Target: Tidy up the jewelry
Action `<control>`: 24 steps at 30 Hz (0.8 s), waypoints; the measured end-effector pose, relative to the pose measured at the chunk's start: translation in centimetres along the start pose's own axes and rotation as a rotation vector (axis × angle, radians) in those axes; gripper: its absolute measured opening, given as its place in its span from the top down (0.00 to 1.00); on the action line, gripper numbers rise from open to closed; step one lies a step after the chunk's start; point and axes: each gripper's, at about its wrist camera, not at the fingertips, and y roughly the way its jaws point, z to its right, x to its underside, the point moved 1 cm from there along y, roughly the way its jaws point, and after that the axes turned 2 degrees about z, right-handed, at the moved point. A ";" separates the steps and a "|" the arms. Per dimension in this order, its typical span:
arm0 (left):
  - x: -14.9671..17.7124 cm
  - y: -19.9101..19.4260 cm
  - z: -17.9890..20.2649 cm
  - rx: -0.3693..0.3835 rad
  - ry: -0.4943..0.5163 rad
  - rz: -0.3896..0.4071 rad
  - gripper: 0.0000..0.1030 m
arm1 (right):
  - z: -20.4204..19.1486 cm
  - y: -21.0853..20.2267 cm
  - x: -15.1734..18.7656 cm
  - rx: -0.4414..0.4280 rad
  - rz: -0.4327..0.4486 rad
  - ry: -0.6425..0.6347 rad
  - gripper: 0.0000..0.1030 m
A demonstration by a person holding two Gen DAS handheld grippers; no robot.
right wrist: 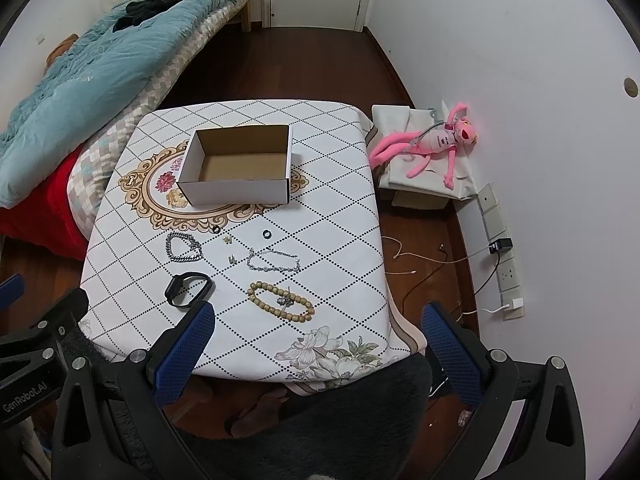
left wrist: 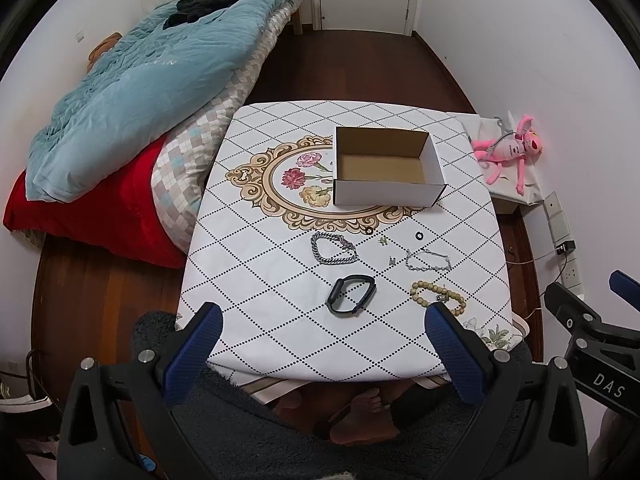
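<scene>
An open white cardboard box (left wrist: 386, 168) (right wrist: 240, 168), brown inside and holding nothing, stands on the table's patterned cloth (left wrist: 280, 280) (right wrist: 340, 240). In front of it lie a thick silver chain bracelet (left wrist: 334, 249) (right wrist: 185, 248), a black wristband (left wrist: 351, 294) (right wrist: 188, 290), a wooden bead bracelet (left wrist: 438, 295) (right wrist: 280, 302), a thin silver bracelet (left wrist: 428, 261) (right wrist: 274, 261), two small black rings (left wrist: 368, 231) (left wrist: 419, 235) (right wrist: 217, 230) (right wrist: 266, 234) and two tiny charms (left wrist: 384, 241) (left wrist: 392, 261). My left gripper (left wrist: 324, 324) and right gripper (right wrist: 318, 324) hover open above the table's near edge, nothing between their fingers.
A bed with a blue quilt (left wrist: 152, 64) and red blanket (left wrist: 100, 216) borders the table's left side. A pink plush toy (right wrist: 436, 140) lies on a cloth-covered box at the right, by wall sockets and cables (right wrist: 500, 264). A person's bare feet (left wrist: 360, 412) show under the table.
</scene>
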 end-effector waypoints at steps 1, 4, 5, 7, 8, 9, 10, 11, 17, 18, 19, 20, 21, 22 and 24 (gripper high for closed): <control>0.0 0.0 0.0 0.001 0.000 0.000 0.00 | 0.0 0.0 0.0 -0.001 0.000 0.000 0.00; 0.0 0.0 0.0 -0.001 -0.001 0.001 0.00 | 0.0 0.0 0.1 0.001 0.001 -0.001 0.00; 0.0 0.0 0.0 0.000 -0.001 0.001 0.00 | 0.0 0.0 0.1 0.001 0.001 0.000 0.00; 0.0 0.0 0.0 0.000 -0.001 0.000 0.00 | 0.1 0.0 0.0 0.001 -0.002 -0.002 0.00; 0.0 0.0 0.1 0.000 -0.001 -0.002 0.00 | 0.1 -0.1 -0.1 0.002 0.000 -0.002 0.00; 0.0 0.0 0.1 0.000 0.001 -0.002 0.00 | 0.0 -0.1 -0.1 0.003 0.001 -0.002 0.00; -0.1 0.0 0.2 0.000 0.003 -0.002 0.00 | 0.0 0.0 -0.1 0.004 0.001 -0.003 0.00; -0.1 0.0 0.3 0.000 0.004 -0.002 0.00 | 0.1 -0.1 -0.2 0.003 0.000 -0.003 0.00; -0.1 0.0 0.6 0.000 0.006 -0.002 0.00 | 0.1 -0.2 -0.2 0.003 0.002 -0.003 0.00; -0.1 0.0 0.6 0.000 0.007 -0.002 0.00 | 0.1 -0.2 -0.2 0.002 0.001 -0.003 0.00; -0.1 0.0 0.5 0.000 0.007 -0.003 0.00 | 0.1 -0.2 -0.2 0.002 0.002 -0.004 0.00; -0.2 0.0 0.5 0.000 0.006 -0.004 0.00 | 0.0 -0.2 -0.2 0.003 0.002 -0.003 0.00; -0.2 0.0 0.5 0.001 0.005 -0.004 0.00 | 0.1 -0.2 -0.2 0.003 0.001 -0.003 0.00; -0.1 0.0 0.5 -0.001 0.006 -0.002 0.00 | 0.0 -0.2 -0.2 0.002 0.001 -0.002 0.00; -0.1 0.0 0.5 0.001 0.005 -0.003 0.00 | 0.0 -0.2 -0.1 0.004 0.003 -0.004 0.00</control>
